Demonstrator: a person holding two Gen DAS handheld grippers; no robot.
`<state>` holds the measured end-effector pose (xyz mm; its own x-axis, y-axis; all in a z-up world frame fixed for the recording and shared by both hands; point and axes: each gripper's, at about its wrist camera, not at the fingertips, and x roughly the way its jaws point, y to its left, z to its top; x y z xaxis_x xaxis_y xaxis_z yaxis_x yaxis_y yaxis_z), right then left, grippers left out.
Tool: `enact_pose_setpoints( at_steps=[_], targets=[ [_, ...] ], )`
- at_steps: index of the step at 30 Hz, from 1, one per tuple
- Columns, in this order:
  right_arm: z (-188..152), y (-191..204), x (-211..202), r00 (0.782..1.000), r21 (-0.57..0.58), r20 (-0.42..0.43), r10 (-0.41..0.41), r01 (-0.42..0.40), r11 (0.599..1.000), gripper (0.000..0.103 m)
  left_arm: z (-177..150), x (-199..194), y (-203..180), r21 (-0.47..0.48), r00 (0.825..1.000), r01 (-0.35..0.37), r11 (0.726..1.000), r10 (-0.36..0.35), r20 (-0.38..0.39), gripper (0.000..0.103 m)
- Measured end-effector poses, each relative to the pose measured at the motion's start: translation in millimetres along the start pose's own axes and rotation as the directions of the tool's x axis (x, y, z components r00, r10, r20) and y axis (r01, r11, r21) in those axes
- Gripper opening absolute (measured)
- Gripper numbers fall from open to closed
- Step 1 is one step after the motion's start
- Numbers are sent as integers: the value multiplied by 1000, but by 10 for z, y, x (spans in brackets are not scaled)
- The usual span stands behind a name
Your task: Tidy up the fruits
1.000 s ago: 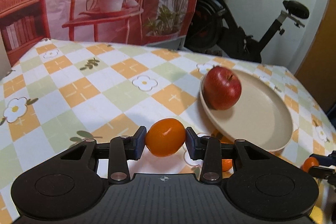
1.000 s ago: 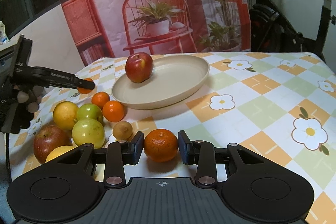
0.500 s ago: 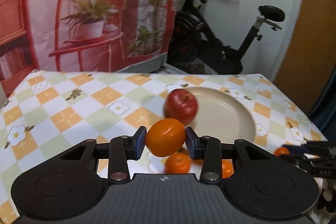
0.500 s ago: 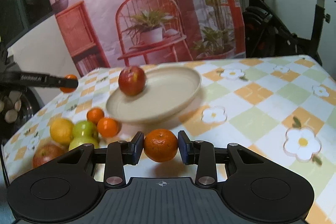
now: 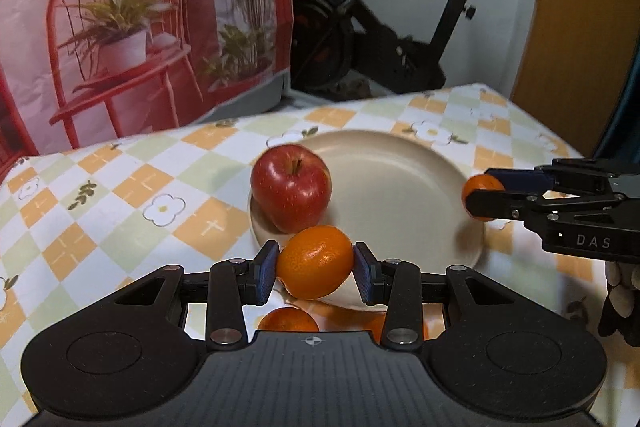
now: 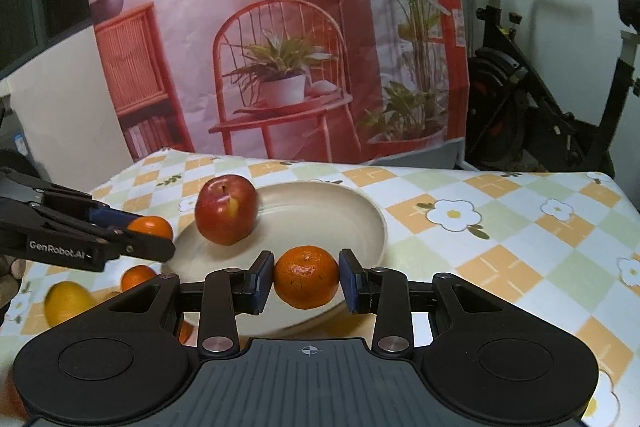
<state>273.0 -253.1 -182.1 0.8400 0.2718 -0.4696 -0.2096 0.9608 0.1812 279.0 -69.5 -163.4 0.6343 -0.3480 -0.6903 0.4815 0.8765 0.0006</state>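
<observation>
the left hand-held gripper [image 5: 315, 269] pinches an oval orange [image 5: 315, 268] between its blue pads, at the near rim of the beige plate [image 5: 404, 187]. the right hand-held gripper [image 6: 306, 277] pinches a round mandarin [image 6: 306, 276] the same way, over the plate's near edge. under and beside them on the checked worktop [image 6: 500, 247] lie a small orange [image 6: 137, 275] and a yellow fruit [image 6: 66, 301]. on the plate, at its left side, sits a red apple [image 5: 291, 193], upright with its stem up. behind the worktop hang a printed backdrop [image 6: 280, 27] and stands an exercise bike [image 5: 392, 39].
</observation>
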Motion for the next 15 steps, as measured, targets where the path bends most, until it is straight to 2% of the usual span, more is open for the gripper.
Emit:
enact_pose_setpoints(
  at_steps=[7,15],
  targets=[
    [-24,-17,279,998,-36,-21,-63,62,997,33,52,224,42,6,999,-6,1000,6,-40,42],
    [-23,-9,424,996,-61,-35,-77,74,995,33,63,349,13,38,998,-2,999,5,-64,42]
  ],
)
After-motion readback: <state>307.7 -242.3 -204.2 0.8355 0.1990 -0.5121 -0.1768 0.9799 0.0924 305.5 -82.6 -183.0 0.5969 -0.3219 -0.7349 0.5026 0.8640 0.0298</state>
